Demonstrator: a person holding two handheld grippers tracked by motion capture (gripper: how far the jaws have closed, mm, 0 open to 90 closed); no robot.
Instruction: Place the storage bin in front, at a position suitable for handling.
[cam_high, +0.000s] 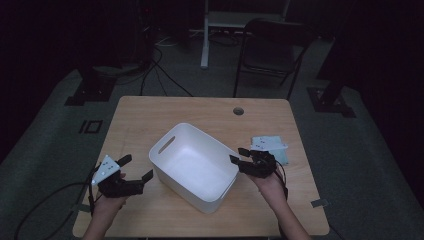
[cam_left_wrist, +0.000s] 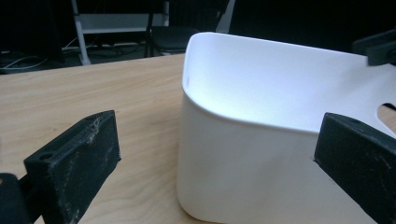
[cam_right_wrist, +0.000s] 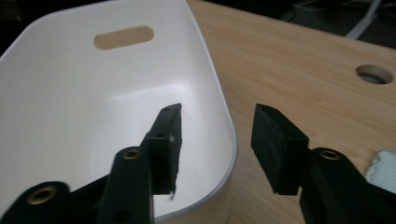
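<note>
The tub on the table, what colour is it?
The tub is plain white, inside and out; the right gripper view shows it best.

We find no readable text, label, brand, number or sign anywhere in these views. The white bin (cam_high: 195, 167) is plain on every wall that shows, and the wooden worktop (cam_high: 150, 115) carries no markings. The pale folded cloth (cam_high: 272, 147) near the worktop's right edge is too small and dim for us to make out any print.
</note>
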